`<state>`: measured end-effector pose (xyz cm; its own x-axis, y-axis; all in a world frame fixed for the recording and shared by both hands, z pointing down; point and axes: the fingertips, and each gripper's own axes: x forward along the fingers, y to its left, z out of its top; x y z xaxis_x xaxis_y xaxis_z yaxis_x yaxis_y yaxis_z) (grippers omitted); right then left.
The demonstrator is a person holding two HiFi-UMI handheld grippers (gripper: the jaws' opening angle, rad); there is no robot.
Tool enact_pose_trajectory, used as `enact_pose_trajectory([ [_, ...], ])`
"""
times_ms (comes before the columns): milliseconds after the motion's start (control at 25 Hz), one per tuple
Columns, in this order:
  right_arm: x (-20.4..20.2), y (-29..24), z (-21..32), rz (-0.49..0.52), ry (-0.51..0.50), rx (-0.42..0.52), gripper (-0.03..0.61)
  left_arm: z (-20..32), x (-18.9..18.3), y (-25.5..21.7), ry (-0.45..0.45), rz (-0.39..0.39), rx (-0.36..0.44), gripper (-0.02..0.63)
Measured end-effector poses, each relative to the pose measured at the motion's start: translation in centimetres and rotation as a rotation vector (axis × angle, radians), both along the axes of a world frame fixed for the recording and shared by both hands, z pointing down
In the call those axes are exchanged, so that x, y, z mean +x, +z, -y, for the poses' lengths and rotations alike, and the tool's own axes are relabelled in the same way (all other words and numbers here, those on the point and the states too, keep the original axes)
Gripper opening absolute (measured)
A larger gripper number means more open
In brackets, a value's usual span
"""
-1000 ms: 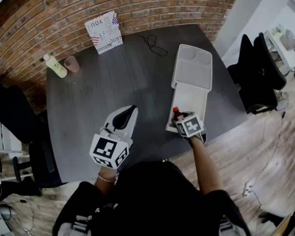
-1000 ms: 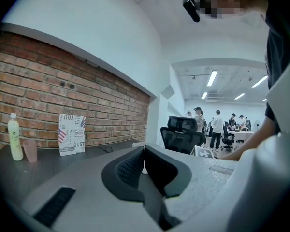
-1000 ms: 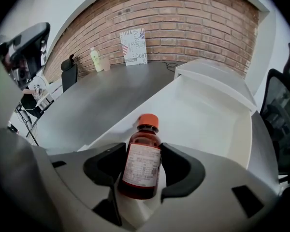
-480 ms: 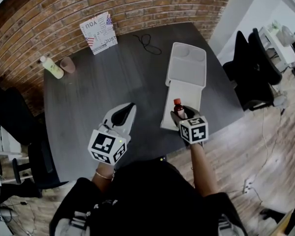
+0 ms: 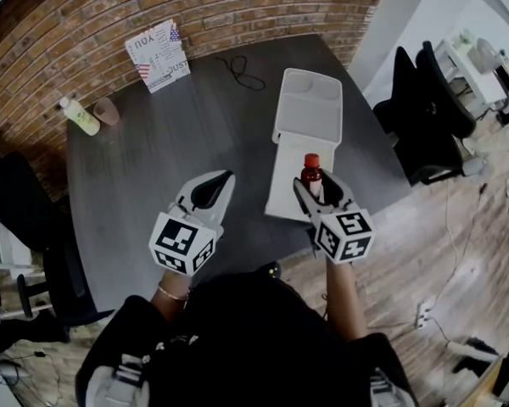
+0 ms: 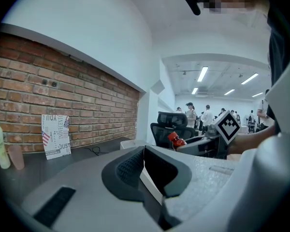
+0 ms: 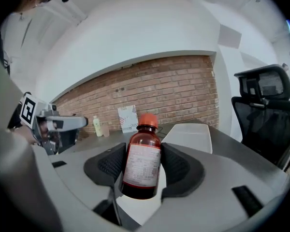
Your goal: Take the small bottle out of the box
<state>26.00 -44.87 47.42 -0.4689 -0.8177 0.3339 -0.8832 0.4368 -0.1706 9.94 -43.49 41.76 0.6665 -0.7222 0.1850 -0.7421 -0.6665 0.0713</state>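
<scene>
A small brown glass bottle with a red cap (image 5: 311,175) stands upright in the right gripper (image 5: 316,186), whose two jaws are clamped on its sides. In the head view it shows over the near half of a white hinged foam box (image 5: 308,119) that lies open on a dark grey table (image 5: 178,142). Only bare white shows in the box's far half. The left gripper (image 5: 221,181), jaws pressed together on nothing, is held over the table well to the left of the box. At the table's far left, beside the brick wall (image 5: 237,7), stand a pale green plastic bottle (image 5: 78,115) and a pinkish-brown cup (image 5: 107,111), with a printed flag card (image 5: 157,55) and a coiled black cable (image 5: 236,68) further along. The right gripper view alone shows the bottle's pale paper label (image 7: 142,164). The left gripper view alone shows people standing in a bright office beyond a black office chair (image 6: 170,124).
</scene>
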Motion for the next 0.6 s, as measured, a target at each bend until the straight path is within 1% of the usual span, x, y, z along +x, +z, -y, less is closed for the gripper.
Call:
enact_pose_trajectory([
  [120, 0.3, -2.2, -0.7, 0.046, 0.020, 0.063, 0.225, -0.1, 0.4, -0.1, 0.012, 0.006, 0.001, 0.005],
  [200, 0.2, -3.4, -1.1, 0.065, 0.017, 0.089, 0.225, -0.2, 0.5, 0.0, 0.015, 0.011, 0.002, 0.005],
  [400, -0.3, -5.0, -1.5, 0.072, 0.000, 0.123, 0.225, -0.2, 0.5, 0.1, 0.017, 0.017, -0.004, 0.005],
  [600, -0.7, -5.6, -1.6, 0.073, -0.009, 0.136, 0.225, -0.3, 0.2, -0.1, 0.010, 0.012, -0.002, 0.005],
])
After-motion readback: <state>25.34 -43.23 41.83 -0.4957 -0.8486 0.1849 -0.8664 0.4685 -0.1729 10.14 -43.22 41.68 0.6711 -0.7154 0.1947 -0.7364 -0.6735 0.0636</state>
